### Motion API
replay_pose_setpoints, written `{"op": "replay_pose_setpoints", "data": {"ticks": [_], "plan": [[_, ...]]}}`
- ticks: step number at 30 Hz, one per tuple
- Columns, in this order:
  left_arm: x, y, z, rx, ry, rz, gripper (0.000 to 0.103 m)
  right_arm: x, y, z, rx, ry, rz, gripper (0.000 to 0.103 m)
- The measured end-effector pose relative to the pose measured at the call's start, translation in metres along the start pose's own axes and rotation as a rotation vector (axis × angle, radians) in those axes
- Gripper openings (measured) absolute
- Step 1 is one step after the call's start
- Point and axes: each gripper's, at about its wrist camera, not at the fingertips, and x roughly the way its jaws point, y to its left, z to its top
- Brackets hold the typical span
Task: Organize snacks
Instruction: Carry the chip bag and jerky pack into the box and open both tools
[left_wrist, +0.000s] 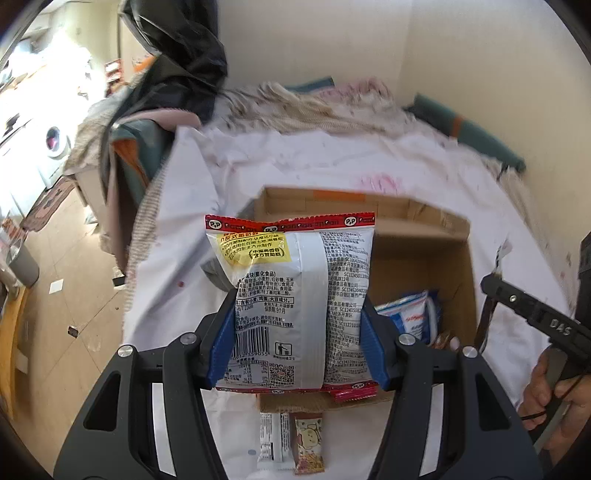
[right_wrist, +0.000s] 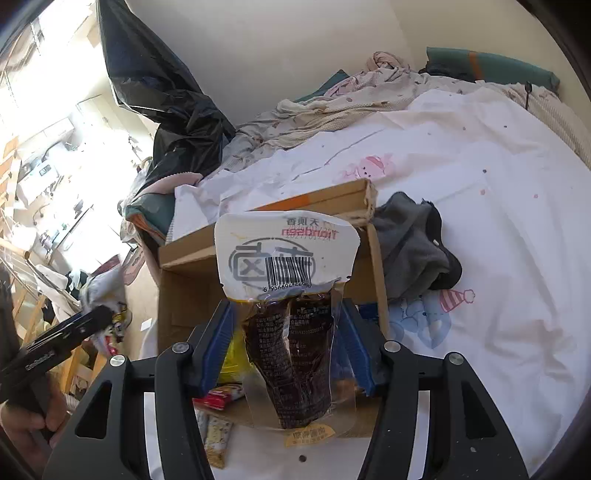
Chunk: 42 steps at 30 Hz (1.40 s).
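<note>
The left claw (left_wrist: 299, 343) is closed on a silver snack bag (left_wrist: 295, 295), upright, its long axis pointing away over the cardboard box (left_wrist: 424, 251) on the bed (left_wrist: 369, 162). The right claw (right_wrist: 286, 343) grips a dark vacuum pouch (right_wrist: 291, 354), also upright. Only the right view shows grey clothing (right_wrist: 410, 243) beside the box.

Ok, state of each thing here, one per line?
Left gripper: shut on silver snack bag, held up.
Right gripper: shut on dark vacuum pack, held up.
Cardboard box: open, on the bed, snacks inside.
Two small bars: lying outside the box.
</note>
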Motion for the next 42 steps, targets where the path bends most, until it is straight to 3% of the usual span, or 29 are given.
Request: {"op": "replay_pose_setpoints", "data": {"ticks": [3, 7, 14, 24, 35, 36, 38, 39, 42], "plan": [[0.023, 0.003, -0.008, -0.044, 0.018, -0.042, 0.056, 0.009, -0.006, -0.005, 0.032, 0.013, -0.012, 0.059], [0.036, -0.002, -0.013, -0.019, -0.013, -0.026, 0.056, 0.017, 0.000, -0.004, -0.051, 0.006, -0.080, 0.060], [0.045, -0.004, -0.022, -0.017, -0.024, -0.025, 0.056, 0.032, -0.006, -0.010, -0.060, 0.056, -0.142, 0.062], [0.046, -0.018, -0.025, 0.046, -0.035, -0.040, 0.057, 0.042, -0.006, -0.014, -0.062, 0.098, -0.154, 0.065], [0.050, -0.010, -0.024, -0.006, -0.004, -0.043, 0.057, 0.046, -0.006, -0.014, -0.060, 0.107, -0.159, 0.068], [0.051, -0.009, -0.024, -0.010, -0.001, -0.042, 0.057, 0.045, -0.006, -0.014, -0.059, 0.104, -0.156, 0.069], [0.051, -0.009, -0.024, -0.012, 0.005, -0.039, 0.058, 0.043, -0.004, -0.013, -0.053, 0.097, -0.132, 0.081], [0.051, -0.009, -0.024, -0.011, 0.010, -0.039, 0.061, 0.042, -0.003, -0.013, -0.049, 0.095, -0.115, 0.085], [0.050, -0.012, -0.024, -0.014, 0.019, -0.037, 0.086, 0.039, 0.002, -0.012, -0.054, 0.082, -0.074, 0.096]]}}
